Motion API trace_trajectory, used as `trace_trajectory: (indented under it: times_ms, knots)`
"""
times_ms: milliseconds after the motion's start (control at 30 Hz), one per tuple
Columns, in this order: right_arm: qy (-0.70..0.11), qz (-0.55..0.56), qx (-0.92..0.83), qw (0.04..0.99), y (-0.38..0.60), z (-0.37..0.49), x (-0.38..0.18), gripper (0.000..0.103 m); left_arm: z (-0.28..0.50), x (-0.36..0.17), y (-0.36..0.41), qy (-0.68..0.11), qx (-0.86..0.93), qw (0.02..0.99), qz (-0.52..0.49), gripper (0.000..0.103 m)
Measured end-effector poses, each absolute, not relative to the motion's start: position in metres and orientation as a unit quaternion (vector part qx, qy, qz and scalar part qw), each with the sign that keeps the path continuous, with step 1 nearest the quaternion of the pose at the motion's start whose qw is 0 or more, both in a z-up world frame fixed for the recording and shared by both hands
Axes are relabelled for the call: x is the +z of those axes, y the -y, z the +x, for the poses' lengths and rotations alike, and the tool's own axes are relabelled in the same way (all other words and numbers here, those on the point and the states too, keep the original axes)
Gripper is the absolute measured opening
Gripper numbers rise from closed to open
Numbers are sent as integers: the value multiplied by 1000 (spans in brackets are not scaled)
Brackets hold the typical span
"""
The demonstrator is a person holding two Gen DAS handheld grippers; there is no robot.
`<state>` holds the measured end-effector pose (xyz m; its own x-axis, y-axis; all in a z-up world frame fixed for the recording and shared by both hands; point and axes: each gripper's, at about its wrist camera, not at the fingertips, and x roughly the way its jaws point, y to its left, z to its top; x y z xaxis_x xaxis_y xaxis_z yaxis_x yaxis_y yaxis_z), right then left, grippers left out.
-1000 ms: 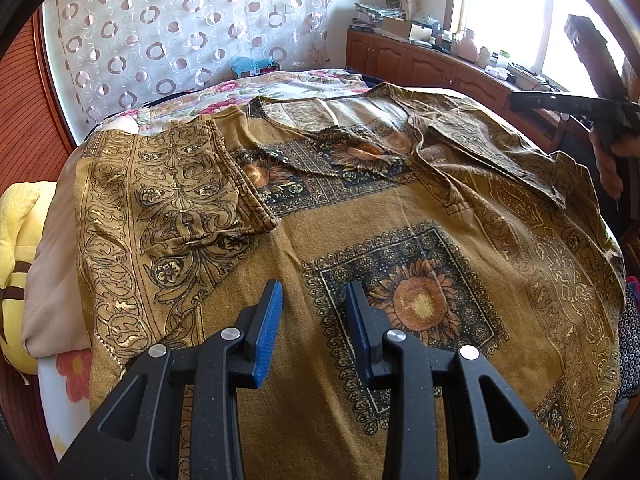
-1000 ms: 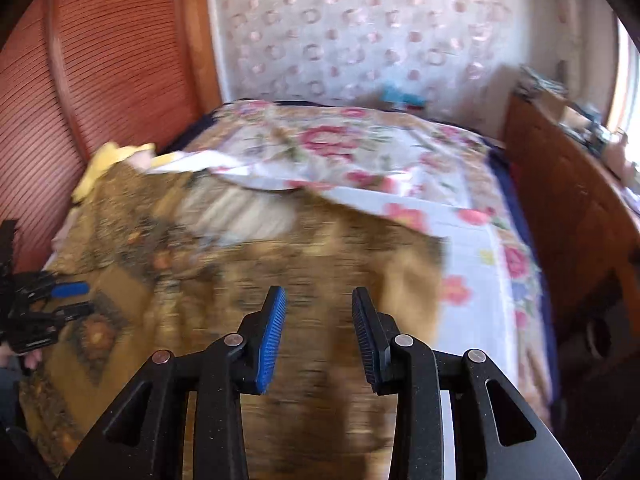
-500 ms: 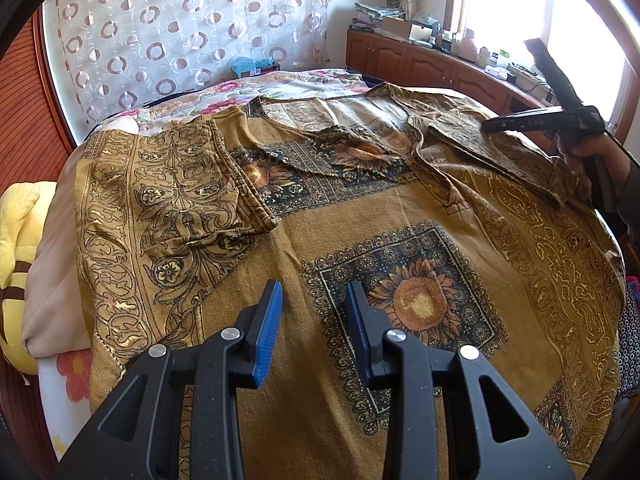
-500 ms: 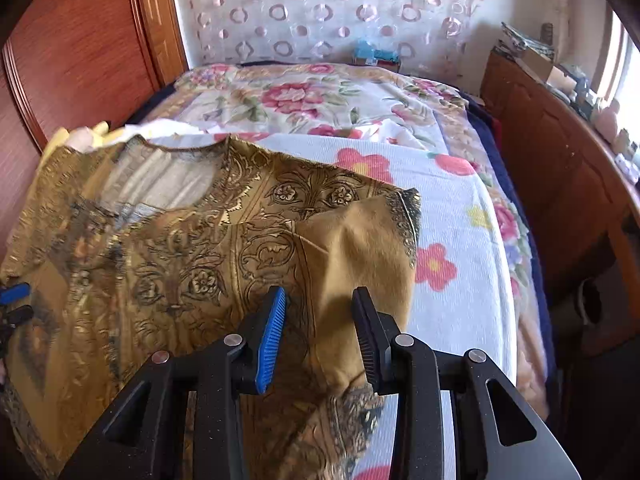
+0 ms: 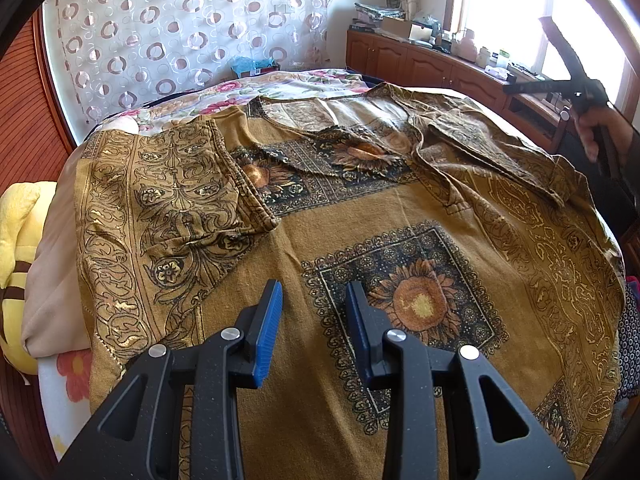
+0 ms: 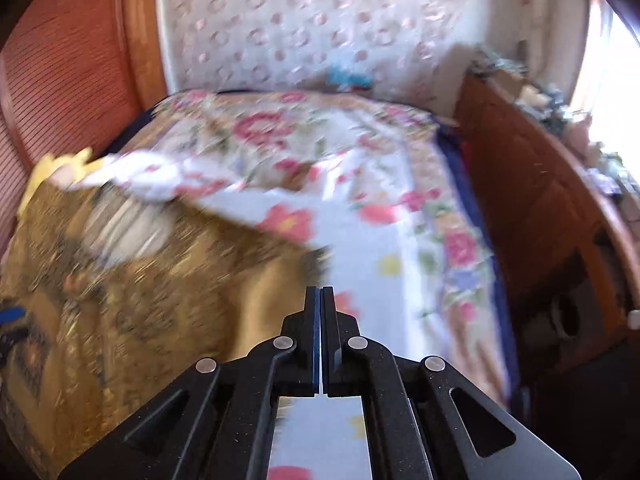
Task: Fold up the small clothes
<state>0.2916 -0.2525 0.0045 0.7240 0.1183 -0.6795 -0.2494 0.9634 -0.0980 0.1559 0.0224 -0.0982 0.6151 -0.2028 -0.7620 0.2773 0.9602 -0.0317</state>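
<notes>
A mustard-gold garment with sunflower squares and scroll borders lies spread over the bed, its left sleeve folded in over the body. My left gripper hovers low over the garment's lower middle, open, with nothing between its blue pads. My right gripper is shut with nothing in it, its pads pressed flat together. The left wrist view shows this right gripper held by a hand above the garment's crumpled right sleeve, clear of the cloth. The right wrist view is blurred; the garment fills its lower left.
A floral bedspread covers the bed beyond the garment. A yellow plush toy lies at the bed's left edge. A wooden cabinet with clutter on top runs under the window. A circle-patterned curtain hangs behind the bed.
My right gripper has closed from open to shut on nothing and has lifted up off the right sleeve, its view now blurred. The left gripper and the garment have not moved.
</notes>
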Motion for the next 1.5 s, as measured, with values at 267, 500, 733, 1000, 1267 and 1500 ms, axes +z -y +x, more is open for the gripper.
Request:
trace_trajectory:
  times_ms: [267, 500, 733, 1000, 1267, 1500]
  knots:
    - [-361, -83, 145, 917, 242, 262, -4, 6, 155, -98, -22, -418, -134, 898, 44, 34]
    - [-371, -99, 190, 904, 241, 196, -26, 34, 156, -98, -23, -418, -134, 897, 45, 34]
    - [-402, -132, 167, 890, 248, 173, -46, 35, 156, -98, -23, -418, -134, 897, 45, 34]
    - [-378, -138, 168, 900, 273, 151, -46, 7, 156, -98, -23, -418, -134, 897, 45, 34]
    - [-373, -85, 148, 912, 303, 139, -36, 6, 156, -98, -23, -418, -133, 897, 47, 34]
    - [-335, -98, 168, 922, 279, 158, -16, 40, 160, -93, -23, -434, -122, 891, 53, 34]
